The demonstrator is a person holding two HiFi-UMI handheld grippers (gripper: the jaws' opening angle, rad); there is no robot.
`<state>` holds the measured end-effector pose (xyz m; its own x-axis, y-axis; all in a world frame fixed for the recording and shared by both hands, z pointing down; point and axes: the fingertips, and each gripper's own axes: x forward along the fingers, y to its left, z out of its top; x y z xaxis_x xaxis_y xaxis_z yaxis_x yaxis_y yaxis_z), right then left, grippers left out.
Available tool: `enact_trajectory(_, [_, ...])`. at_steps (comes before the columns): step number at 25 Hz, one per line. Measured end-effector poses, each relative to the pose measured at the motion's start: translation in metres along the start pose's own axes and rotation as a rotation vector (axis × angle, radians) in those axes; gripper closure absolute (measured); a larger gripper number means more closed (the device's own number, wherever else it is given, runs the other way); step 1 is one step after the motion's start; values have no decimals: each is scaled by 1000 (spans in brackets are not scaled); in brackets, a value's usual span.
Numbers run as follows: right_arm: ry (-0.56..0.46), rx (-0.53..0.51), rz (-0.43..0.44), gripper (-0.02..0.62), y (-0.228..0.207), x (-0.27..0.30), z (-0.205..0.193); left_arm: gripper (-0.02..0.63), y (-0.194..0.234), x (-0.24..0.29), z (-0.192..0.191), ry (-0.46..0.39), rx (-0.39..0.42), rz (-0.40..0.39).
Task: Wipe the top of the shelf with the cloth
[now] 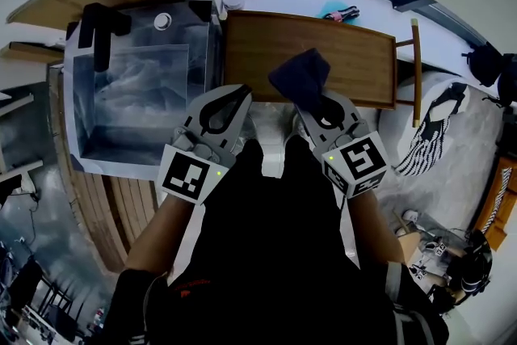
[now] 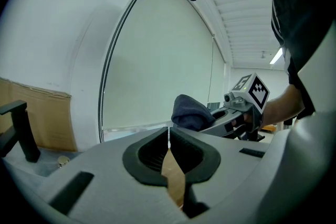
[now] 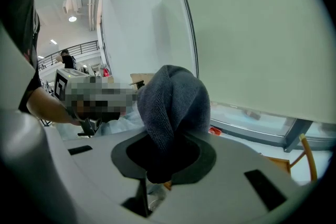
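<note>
Both of my forearms reach forward from the body, side by side, with the claws aimed at the wooden shelf [image 1: 355,61] in front of me. The left claw [image 1: 241,92] sits just short of the shelf's front edge. Its jaws are pressed together with nothing between them, and only a sliver of wood shows behind the pads. The right claw [image 1: 312,99] is a little further forward, at the shelf's front edge, and is clamped on a dark blue cloth [image 1: 300,73].

The cloth is bunched into a thick wad. One end is pinched deep in the jaws and the rest bulges out past the tips. Its long axis runs in line with the claw, pointing away from me over the front part of the shelf top. I can't tell whether it is touching the wood. The shelf top itself runs left to right across my view. A clear plastic bin [image 1: 129,93] stands just beside the shelf's left end.
</note>
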<state>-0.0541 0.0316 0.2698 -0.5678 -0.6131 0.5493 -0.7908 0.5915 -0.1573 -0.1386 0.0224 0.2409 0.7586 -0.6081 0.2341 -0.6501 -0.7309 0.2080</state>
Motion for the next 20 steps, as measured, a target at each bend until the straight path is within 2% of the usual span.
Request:
enact_trajectory(13, [15, -41, 70, 540, -42, 24, -10, 580, 10, 37, -13, 17, -12, 100])
enact_trajectory(20, [64, -67, 145, 540, -75, 51, -31, 580, 10, 56, -25, 39, -30, 204])
